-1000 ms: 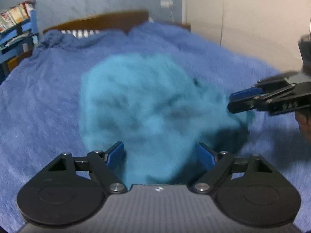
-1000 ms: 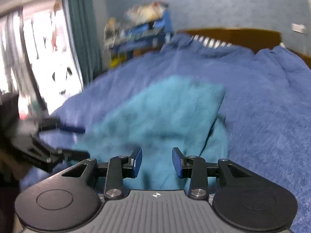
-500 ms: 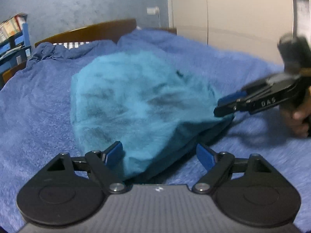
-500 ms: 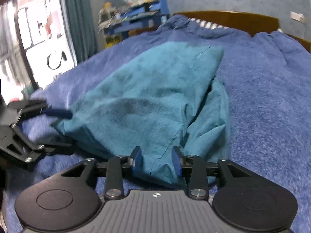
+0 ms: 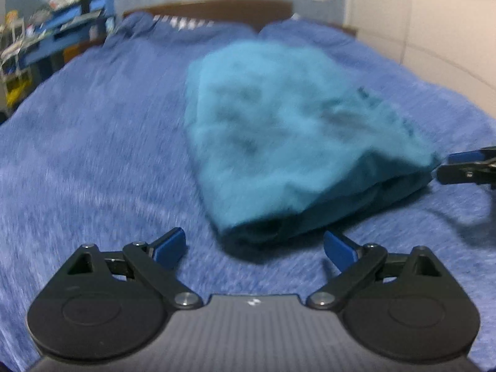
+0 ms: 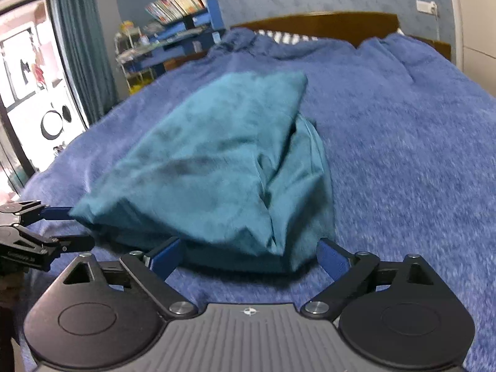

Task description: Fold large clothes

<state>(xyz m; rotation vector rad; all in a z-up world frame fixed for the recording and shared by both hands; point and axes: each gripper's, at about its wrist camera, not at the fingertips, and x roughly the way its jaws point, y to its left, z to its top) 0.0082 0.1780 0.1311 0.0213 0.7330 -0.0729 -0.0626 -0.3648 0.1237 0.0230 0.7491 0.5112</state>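
A teal garment (image 5: 297,142) lies folded in a soft heap on the blue bedspread (image 5: 93,161). My left gripper (image 5: 254,245) sits just short of the garment's near fold. Its jaws are opening wide, and its pads (image 5: 173,241) touch no cloth. In the right wrist view the garment (image 6: 217,170) has its near corner between my right gripper's (image 6: 248,254) opening jaws, and it hangs loose of both pads. Each gripper also shows in the other's view: the right gripper (image 5: 443,166) at the right edge, the left gripper (image 6: 71,228) at the garment's left corner.
A wooden headboard (image 6: 316,21) closes the far end of the bed. A blue shelf with books (image 6: 183,15) stands at the far left, beside a teal curtain (image 6: 80,46) and a bright doorway. A pale wardrobe (image 5: 427,24) lines the right side.
The raised garment has come down and settled on the bedspread. The right jaws, narrow on its hem before, have spread wide and let go. Both grippers have sunk lower.
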